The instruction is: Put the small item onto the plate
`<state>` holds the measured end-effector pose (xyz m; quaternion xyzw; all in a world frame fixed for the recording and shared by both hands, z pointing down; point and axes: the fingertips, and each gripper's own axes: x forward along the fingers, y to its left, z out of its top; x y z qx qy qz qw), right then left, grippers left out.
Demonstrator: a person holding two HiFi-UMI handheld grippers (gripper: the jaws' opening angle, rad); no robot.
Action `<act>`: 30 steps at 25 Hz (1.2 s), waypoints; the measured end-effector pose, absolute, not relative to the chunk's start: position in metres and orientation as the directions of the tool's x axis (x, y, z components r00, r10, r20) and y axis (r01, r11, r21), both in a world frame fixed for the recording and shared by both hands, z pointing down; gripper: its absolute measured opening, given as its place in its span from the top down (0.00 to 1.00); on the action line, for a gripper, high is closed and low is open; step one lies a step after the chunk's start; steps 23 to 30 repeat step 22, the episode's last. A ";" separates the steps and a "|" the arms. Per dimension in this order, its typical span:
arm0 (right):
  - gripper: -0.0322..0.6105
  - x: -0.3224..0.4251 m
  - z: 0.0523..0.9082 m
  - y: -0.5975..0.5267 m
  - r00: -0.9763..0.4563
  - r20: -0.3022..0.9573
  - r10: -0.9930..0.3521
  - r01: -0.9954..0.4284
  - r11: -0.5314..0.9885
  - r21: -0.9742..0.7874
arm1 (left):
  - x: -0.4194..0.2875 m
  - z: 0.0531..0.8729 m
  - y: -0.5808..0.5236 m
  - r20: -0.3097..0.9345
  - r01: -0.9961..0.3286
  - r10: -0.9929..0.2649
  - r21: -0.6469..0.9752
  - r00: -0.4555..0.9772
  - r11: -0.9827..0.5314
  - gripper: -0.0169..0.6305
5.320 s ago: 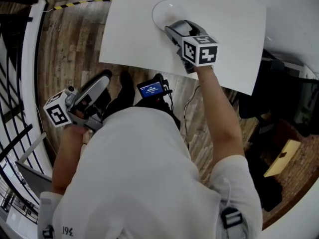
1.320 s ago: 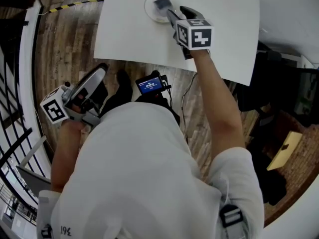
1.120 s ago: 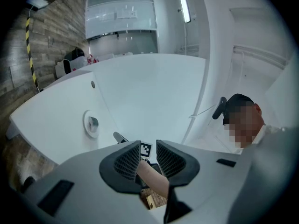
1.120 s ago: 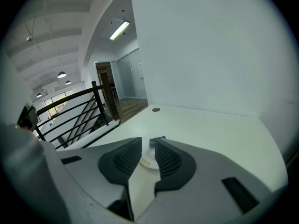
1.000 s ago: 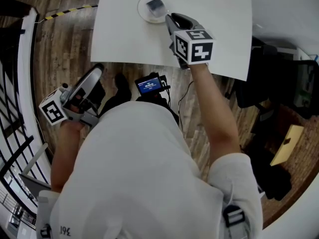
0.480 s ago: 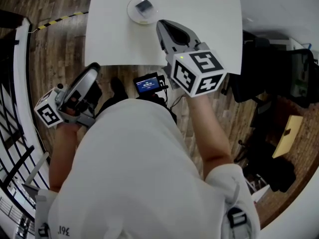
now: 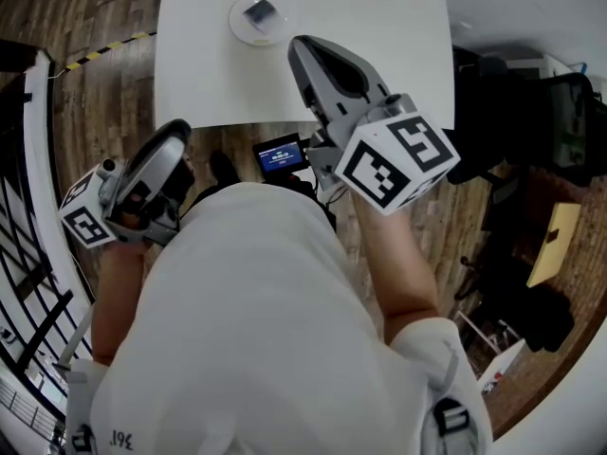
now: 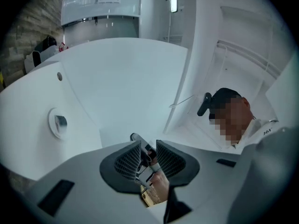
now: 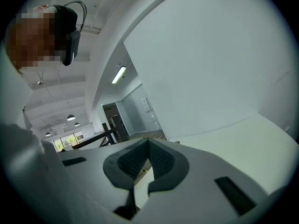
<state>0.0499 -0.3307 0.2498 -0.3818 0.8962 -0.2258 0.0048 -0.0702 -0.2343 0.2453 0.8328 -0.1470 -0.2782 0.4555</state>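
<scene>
The small grey item (image 7: 258, 12) lies on the white round plate (image 7: 242, 32) at the far side of the white table (image 7: 379, 27). My right gripper (image 7: 300, 47) is lifted off the table and held high, near the head camera, well back from the plate. Its jaws are shut with nothing in them, as the right gripper view (image 9: 148, 142) confirms. My left gripper (image 7: 178, 129) hangs low at the left, beside the table over the wood floor. Its jaws (image 8: 148, 146) stand a little apart and empty. The left gripper view also catches the plate (image 8: 51, 127) with the item (image 8: 60, 122).
A small device with a blue screen (image 7: 278, 155) stands under the table's near edge. Black railing (image 7: 24, 188) runs along the left. Yellow-black tape (image 7: 104, 47) crosses the wood floor. Dark chairs and gear (image 7: 512, 112) crowd the right side.
My right gripper has drawn back from the plate toward the person and risen, its jaws closing empty. The small item stays on the plate. The left gripper has barely moved.
</scene>
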 end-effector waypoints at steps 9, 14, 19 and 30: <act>0.95 0.064 0.251 -0.324 -0.680 0.169 -0.713 -0.708 0.580 -0.404 | -0.054 0.247 -0.230 -0.327 0.051 -0.442 0.846 0.835 -0.530 0.82; 0.95 0.068 0.257 -0.324 -0.671 0.180 -0.719 -0.718 0.571 -0.397 | -0.053 0.249 -0.229 -0.328 0.059 -0.444 0.853 0.834 -0.519 0.82; 0.95 0.074 0.270 -0.325 -0.662 0.200 -0.723 -0.725 0.547 -0.418 | -0.054 0.251 -0.229 -0.332 0.068 -0.445 0.856 0.832 -0.513 0.82; 0.95 0.077 0.276 -0.325 -0.658 0.211 -0.723 -0.728 0.538 -0.424 | -0.054 0.250 -0.230 -0.335 0.069 -0.451 0.858 0.828 -0.510 0.82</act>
